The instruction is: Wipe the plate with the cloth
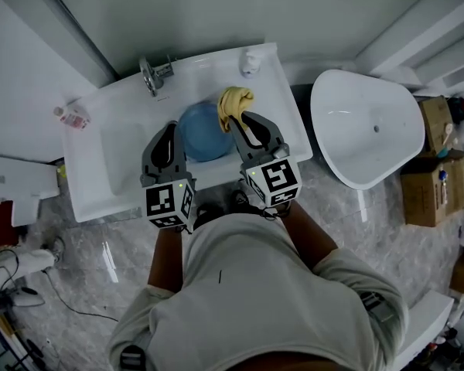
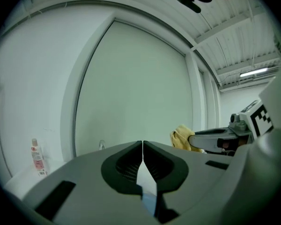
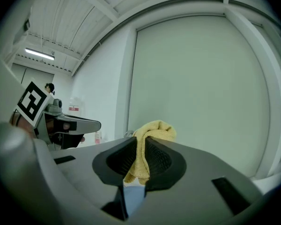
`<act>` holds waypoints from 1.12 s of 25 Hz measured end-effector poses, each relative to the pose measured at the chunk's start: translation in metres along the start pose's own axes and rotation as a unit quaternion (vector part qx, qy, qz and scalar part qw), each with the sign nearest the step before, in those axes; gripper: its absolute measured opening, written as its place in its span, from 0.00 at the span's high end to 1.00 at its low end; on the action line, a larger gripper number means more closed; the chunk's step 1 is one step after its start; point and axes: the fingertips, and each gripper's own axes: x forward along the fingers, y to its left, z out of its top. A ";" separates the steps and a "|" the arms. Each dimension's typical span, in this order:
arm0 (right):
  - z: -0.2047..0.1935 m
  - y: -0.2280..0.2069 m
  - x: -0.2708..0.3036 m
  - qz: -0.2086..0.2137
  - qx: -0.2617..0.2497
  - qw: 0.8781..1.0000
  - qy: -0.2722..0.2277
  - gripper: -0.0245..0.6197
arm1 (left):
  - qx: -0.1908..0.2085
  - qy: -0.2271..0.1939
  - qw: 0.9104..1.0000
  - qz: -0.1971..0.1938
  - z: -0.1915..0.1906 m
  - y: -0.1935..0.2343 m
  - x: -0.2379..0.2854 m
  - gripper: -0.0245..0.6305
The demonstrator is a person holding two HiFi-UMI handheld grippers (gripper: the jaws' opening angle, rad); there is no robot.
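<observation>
A white ceramic washbasin counter stands on a grey marble-veined floor, under a pale frosted panel in a white frame. Near its right edge sits a white oval tub, with brown cardboard boxes beyond. A fluorescent tube glows overhead.

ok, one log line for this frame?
left claw: shut, at left rim of round blue plate | right claw: shut on yellow terry cloth, at plate's far rim | plate over white sink basin

Plate edges under fingers, bottle label unreadable
</observation>
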 end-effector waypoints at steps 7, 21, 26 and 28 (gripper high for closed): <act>0.001 -0.006 -0.003 0.001 -0.004 1.000 0.002 0.88 | -0.001 0.008 1.000 0.008 -0.007 -0.002 -0.003 0.93; -0.001 -0.005 -0.005 -0.002 -0.022 1.000 0.018 0.88 | -0.005 0.020 1.000 0.014 -0.013 0.005 -0.011 0.93; -0.003 -0.006 -0.006 -0.006 -0.023 0.999 0.022 0.88 | -0.005 0.021 1.000 0.006 -0.014 0.002 -0.008 0.93; -0.003 -0.006 -0.005 -0.007 -0.025 0.999 0.024 0.88 | -0.003 0.022 1.000 0.003 -0.014 0.002 -0.006 0.93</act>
